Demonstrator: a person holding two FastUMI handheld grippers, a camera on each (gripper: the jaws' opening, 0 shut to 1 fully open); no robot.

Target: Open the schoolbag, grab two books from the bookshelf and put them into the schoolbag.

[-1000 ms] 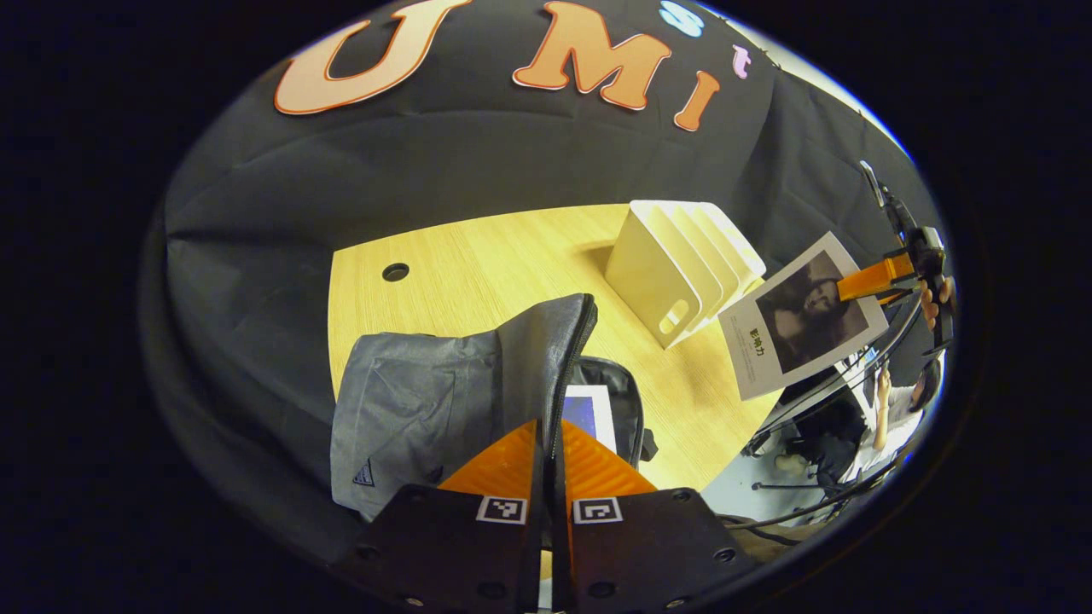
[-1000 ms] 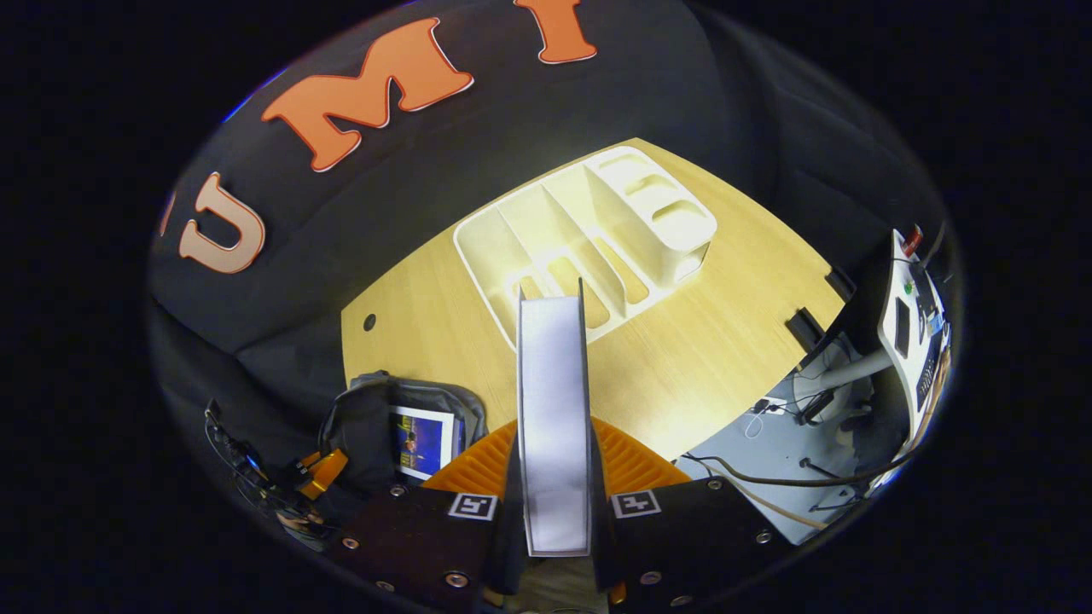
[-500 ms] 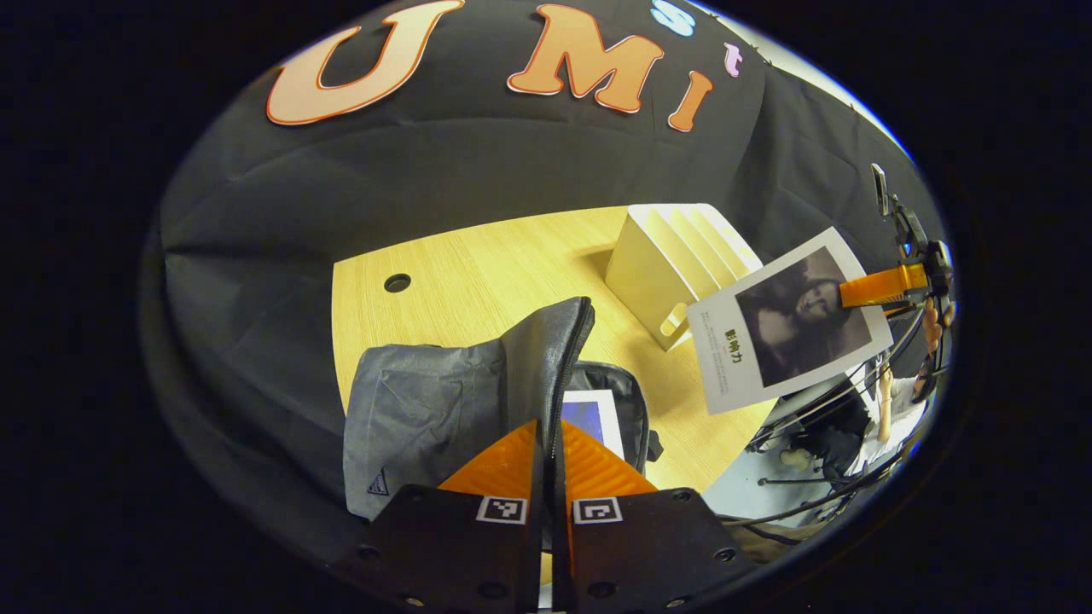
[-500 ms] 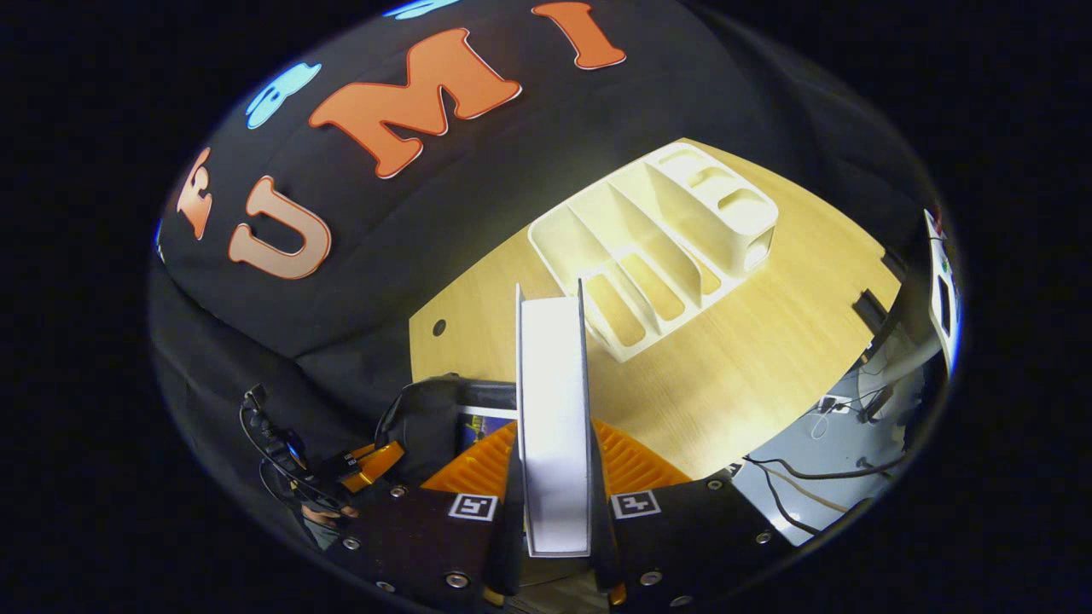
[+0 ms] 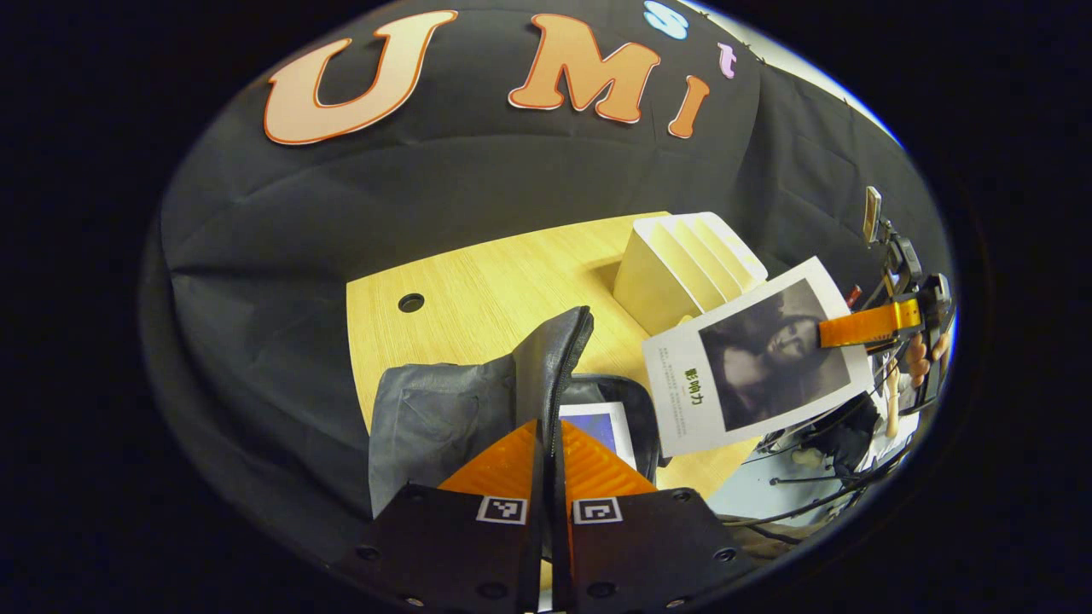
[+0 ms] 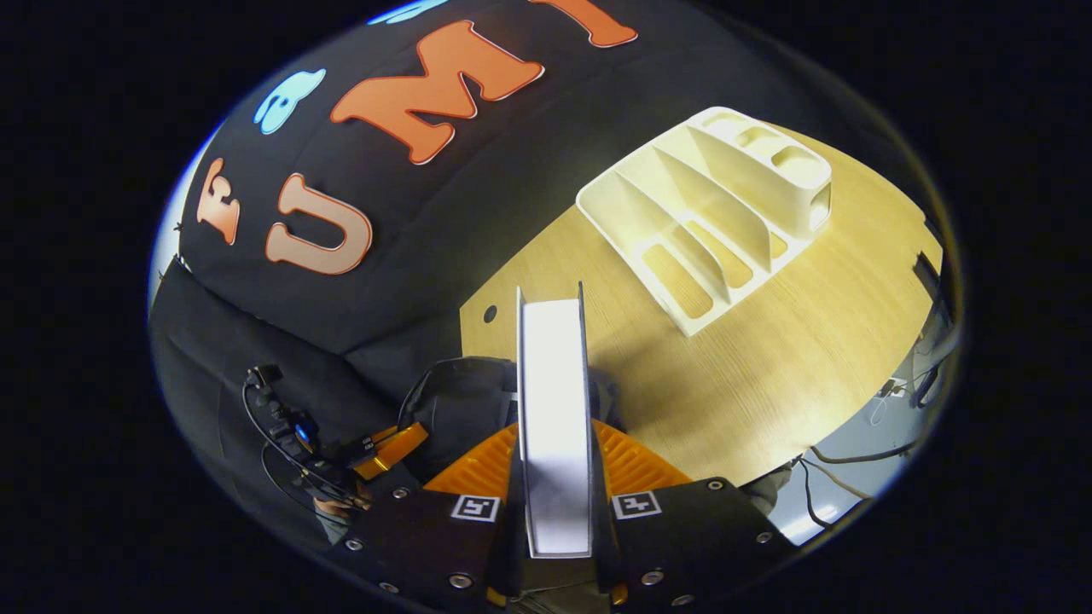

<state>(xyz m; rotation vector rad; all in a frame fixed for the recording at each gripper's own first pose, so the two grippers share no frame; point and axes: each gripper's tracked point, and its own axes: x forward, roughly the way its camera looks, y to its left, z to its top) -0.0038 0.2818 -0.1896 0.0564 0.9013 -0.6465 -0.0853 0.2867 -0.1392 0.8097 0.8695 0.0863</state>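
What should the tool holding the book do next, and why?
Probably lower the book into the schoolbag. The right tool grips it just beside the opening, which the left tool holds up by the flap; one book already lies inside.

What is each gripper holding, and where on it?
Right gripper: book, clamped at its edge. Left gripper: schoolbag flap, pinched at the zipper edge.

On the table (image 5: 478, 281), the bookshelf (image 5: 682, 269) stands behind the schoolbag (image 5: 444, 414), a book (image 5: 601, 426) inside it.

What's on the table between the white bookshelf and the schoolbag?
Nothing: bare table between bookshelf and schoolbag, in the right gripper view.
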